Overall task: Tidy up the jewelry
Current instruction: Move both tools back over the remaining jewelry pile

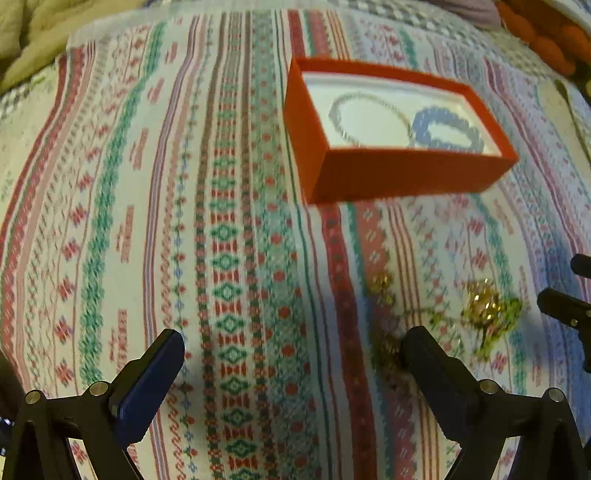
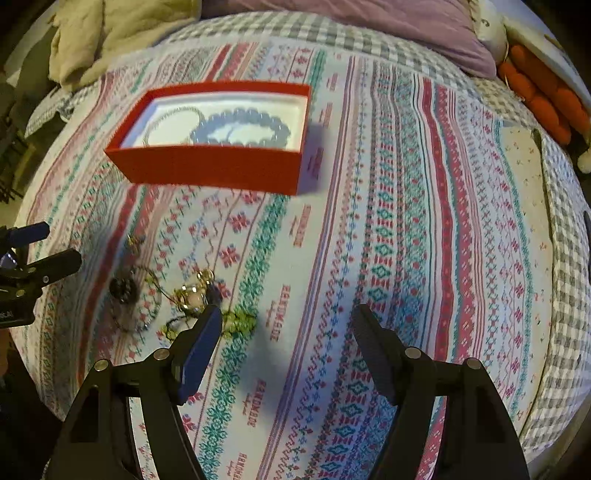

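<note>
- Two bracelets lie inside one open red box [image 1: 391, 177]: a thin silvery chain bracelet [image 1: 369, 118] and a blue bead bracelet [image 1: 445, 127], touching side by side on the white lining.
- In the left wrist view the box sits at about 1 o'clock on the bed; in the right wrist view it is at about 11 o'clock.
- One loose tangle of gold jewelry [image 1: 484, 302] lies on the patterned bedspread [image 1: 229, 221] near the box, at about 4 o'clock in the left view; green beads [image 2: 240, 323] and a dark round piece [image 2: 123, 288] belong to the same cluster, and blur hides how many pieces there are.
- The left tongs [image 1: 291, 347] stand wide open with nothing between them; their right finger's tip is just beside the gold pieces.
- The right tongs [image 2: 288, 317] are parted and empty too; their left finger's tip is beside the green beads.
- Red lettering is woven into the bedspread, repeated in short rows, but too blurred to read.
- One purple pillow [image 2: 406, 26], one beige blanket [image 2: 110, 33] and orange cushions [image 2: 546, 99] lie at the bed's far edge.
</note>
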Available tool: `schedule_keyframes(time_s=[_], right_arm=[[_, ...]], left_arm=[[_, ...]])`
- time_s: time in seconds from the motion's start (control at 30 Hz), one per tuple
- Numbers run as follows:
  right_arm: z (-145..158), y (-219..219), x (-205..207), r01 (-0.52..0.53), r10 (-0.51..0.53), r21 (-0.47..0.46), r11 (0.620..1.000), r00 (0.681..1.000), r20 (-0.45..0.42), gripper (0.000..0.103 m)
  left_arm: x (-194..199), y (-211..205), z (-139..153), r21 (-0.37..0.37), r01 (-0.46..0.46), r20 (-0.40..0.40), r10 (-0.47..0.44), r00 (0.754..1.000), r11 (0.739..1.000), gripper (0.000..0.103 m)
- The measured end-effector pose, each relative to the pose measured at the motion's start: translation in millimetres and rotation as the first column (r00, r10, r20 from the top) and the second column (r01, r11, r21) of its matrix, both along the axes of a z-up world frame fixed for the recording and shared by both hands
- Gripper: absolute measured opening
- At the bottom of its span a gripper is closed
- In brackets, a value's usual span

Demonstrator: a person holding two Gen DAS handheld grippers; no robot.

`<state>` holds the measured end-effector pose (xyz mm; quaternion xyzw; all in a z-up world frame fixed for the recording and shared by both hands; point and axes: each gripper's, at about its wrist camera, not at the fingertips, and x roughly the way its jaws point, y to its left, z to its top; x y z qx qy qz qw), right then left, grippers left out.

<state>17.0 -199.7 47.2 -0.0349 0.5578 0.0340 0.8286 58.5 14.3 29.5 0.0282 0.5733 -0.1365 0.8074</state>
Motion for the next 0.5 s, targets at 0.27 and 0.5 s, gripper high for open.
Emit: schedule_keyframes(time_s=[0.27,0.5], right_arm=[[-4,-3,1,0.023,-0.023,0.012,1.0,1.0,-0.014,0.075],[-7,-5,-4,0.018,-0.017,0.049,0.999,1.0,-0.023,0.075]], left_arm=[[-16,-12,-10,-0.011,0.072,-0.008,-0.072,0.997,0.997,0.095],[-43,-38,-19,-0.033,0.222,0.036,-0.221,0.975,0.975,0.076]])
